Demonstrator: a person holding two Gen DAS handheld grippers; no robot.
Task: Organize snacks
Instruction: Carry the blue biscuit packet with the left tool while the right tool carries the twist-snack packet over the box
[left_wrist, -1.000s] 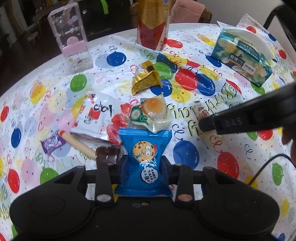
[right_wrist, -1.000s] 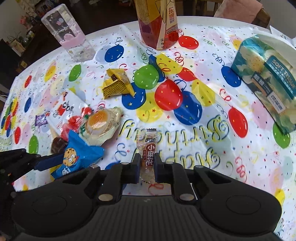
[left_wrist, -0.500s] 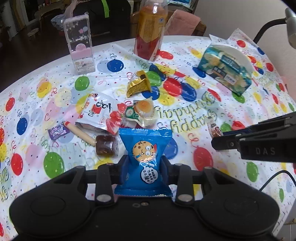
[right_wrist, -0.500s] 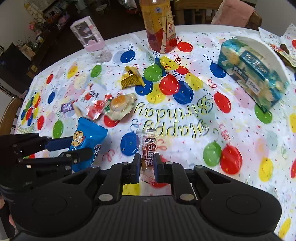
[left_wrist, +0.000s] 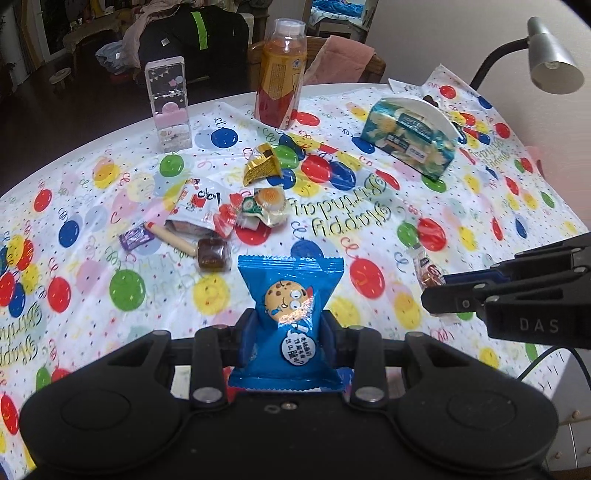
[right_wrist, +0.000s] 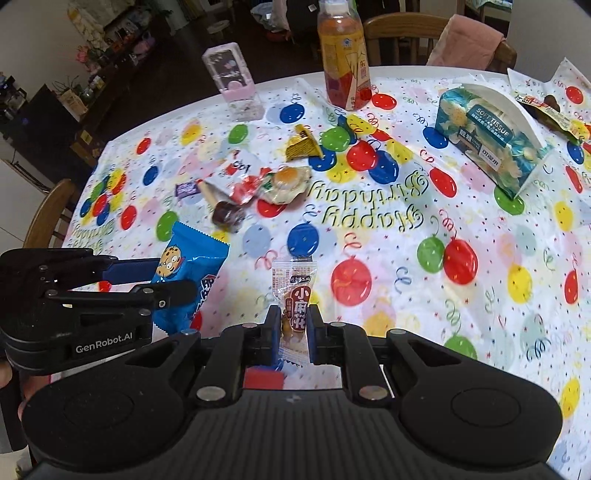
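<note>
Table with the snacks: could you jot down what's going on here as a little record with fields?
Setting: round table under a balloon birthday cloth
Left gripper: shut on a blue cookie packet, lifted off the table
Right gripper: shut on a small clear snack packet, also lifted
Loose snacks left: a cluster mid-table, including a gold wedge packet and a brown candy
Other items: drink bottle, tissue pack, clear pink box

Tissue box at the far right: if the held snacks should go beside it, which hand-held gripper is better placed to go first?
Probably the right hand-held gripper: with its small brown packet, it is on the tissue box's side.
</note>
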